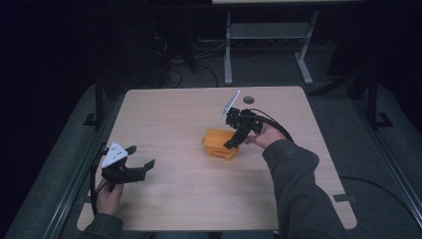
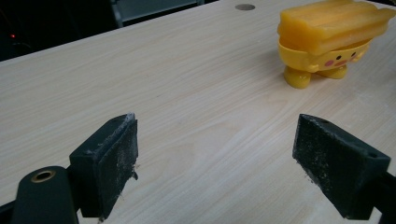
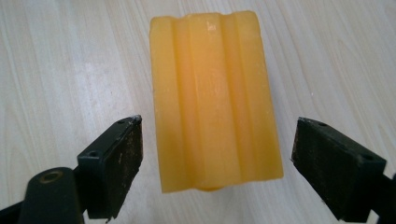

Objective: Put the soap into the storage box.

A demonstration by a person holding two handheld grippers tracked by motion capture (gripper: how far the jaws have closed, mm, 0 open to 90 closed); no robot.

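— Where on the bench point(image 1: 164, 107)?

— Right of the middle, closer to the right edge than the left: a yellow cartoon toy point(image 1: 219, 143), well clear of every corner. Seen from the left gripper view as a small figure point(image 2: 327, 44) on two stubby feet, pink cheeks and a little face on the front, topped by a ribbed orange-yellow slab lying flat across it.

— And the right gripper point(image 1: 232, 144)?

— Held above the toy, tilted down over its right side. Jaws spread wide in the right gripper view, one on each side of the ribbed top point(image 3: 215, 100), touching neither flank. Nothing gripped.

— The left gripper point(image 1: 141, 158)?

— Near the front left corner, low over the wood, pointing toward the toy and well apart from it. Jaws wide apart too, bare tabletop between them. Grey three-cornered plate point(image 1: 114, 154) on top.

— Anything else on the bench?

— A round cable hole point(image 1: 247, 100) near the far edge.
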